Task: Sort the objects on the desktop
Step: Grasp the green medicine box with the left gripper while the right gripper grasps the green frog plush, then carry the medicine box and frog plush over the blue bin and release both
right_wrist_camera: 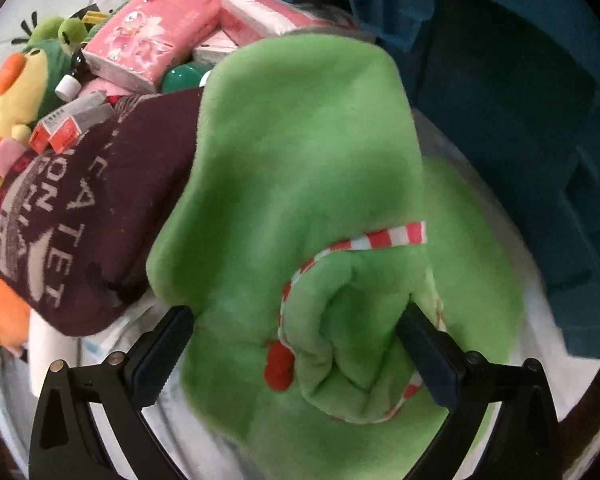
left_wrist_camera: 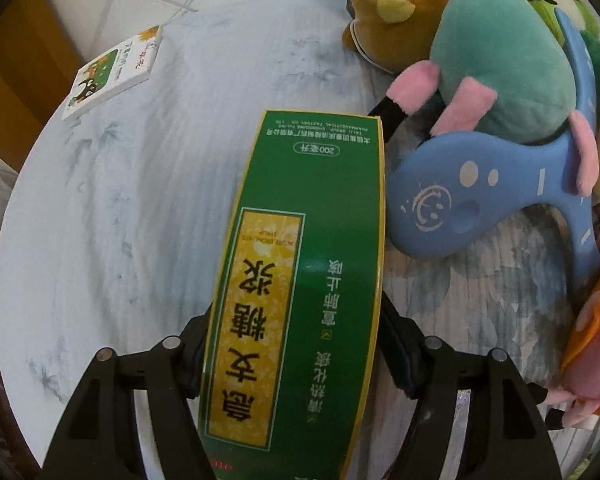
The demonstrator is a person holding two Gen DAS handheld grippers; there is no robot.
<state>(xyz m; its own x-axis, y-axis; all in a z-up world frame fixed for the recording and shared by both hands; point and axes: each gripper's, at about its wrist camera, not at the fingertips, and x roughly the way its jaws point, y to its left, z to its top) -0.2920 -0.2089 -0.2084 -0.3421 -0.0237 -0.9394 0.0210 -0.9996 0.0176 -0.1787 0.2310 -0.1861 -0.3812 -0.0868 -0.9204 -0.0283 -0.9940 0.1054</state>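
The left hand-held gripper [left_wrist_camera: 292,360] is clamping the stiff, light green cardboard medicine box [left_wrist_camera: 300,280] by its sides; the right hand-held gripper [right_wrist_camera: 296,344] is pinching the squishy green plush toy's [right_wrist_camera: 300,168] bunched fold.

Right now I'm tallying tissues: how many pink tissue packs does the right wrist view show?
2 clearly: one flowered pack on top of the pile at upper left, another behind it to the right. More pink beneath may be further packs.

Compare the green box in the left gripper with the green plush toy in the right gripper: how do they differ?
The green box is rigid, flat-sided and printed with text; the green plush toy is soft, rounded and fuzzy, with red-and-white trim. The box is dark green; the toy is bright lime. Each sits between a gripper's fingers.
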